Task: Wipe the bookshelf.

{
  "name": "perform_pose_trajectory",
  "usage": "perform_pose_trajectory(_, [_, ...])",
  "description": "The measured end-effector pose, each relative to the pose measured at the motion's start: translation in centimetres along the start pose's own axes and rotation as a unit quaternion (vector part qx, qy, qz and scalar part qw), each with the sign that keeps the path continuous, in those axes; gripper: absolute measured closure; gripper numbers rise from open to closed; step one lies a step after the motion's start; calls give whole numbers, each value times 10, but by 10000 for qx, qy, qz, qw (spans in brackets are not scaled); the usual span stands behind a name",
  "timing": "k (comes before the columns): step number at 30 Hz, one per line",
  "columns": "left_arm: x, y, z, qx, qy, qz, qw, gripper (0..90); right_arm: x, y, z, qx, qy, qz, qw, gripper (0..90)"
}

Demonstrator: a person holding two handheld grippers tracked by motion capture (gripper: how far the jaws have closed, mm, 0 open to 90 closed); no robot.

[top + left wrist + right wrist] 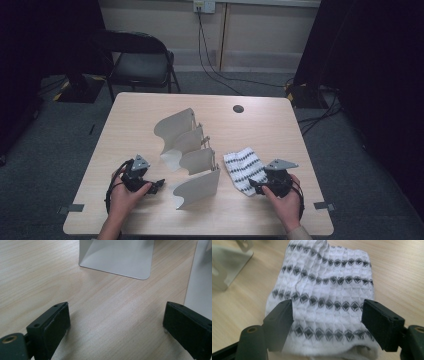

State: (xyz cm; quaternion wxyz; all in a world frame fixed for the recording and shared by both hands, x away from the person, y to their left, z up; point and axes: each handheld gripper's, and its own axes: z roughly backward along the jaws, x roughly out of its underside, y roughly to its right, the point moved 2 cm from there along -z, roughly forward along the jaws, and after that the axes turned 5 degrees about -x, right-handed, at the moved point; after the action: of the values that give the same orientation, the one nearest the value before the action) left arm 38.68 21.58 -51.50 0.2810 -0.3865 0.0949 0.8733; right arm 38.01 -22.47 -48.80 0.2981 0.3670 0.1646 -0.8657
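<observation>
Folded white cloth (322, 290) with rows of dark diamonds lies flat on bench (150, 107), right of grey fanned divider rack (189, 157). Right hand-held gripper (327, 322) released, jaws straddling cloth's near edge. Left hand-held gripper (116, 325) released over bare wood.

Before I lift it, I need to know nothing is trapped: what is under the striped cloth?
The striped cloth lies folded flat on the wooden table. Bare tabletop shows all around it. Whatever sits beneath or inside the fold is covered.
</observation>
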Motion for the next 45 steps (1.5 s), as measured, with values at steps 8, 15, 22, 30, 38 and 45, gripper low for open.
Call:
perform_pose_trajectory(8, [0, 0, 0, 0, -24, -12, 10000, 56, -3, -5, -32, -65, -27, -311, 9995, 187])
perform_pose_trajectory(15, [0, 0, -1, 0, -12, 7, 10000, 56, -16, -11, -45, -61, -150, -97, 9998, 343])
perform_pose_trajectory(22, [0, 0, 0, -2, -26, -16, 10000, 56, -24, -17, -52, -272, -64, -18, 9996, 677])
perform_pose_trajectory(30, [-1, 0, 0, -3, -28, -33, 10000, 55, -34, -17, -55, -419, -82, -73, 9991, 790])
perform_pose_trajectory(38, [-1, 0, -1, 13, -18, -6, 10000, 52, -48, -13, -46, -574, 202, -68, 9981, 797])
perform_pose_trajectory(45, [-1, 0, -1, 7, -30, -29, 10000, 46, -73, -8, -37, -522, 541, -15, 9972, 797])
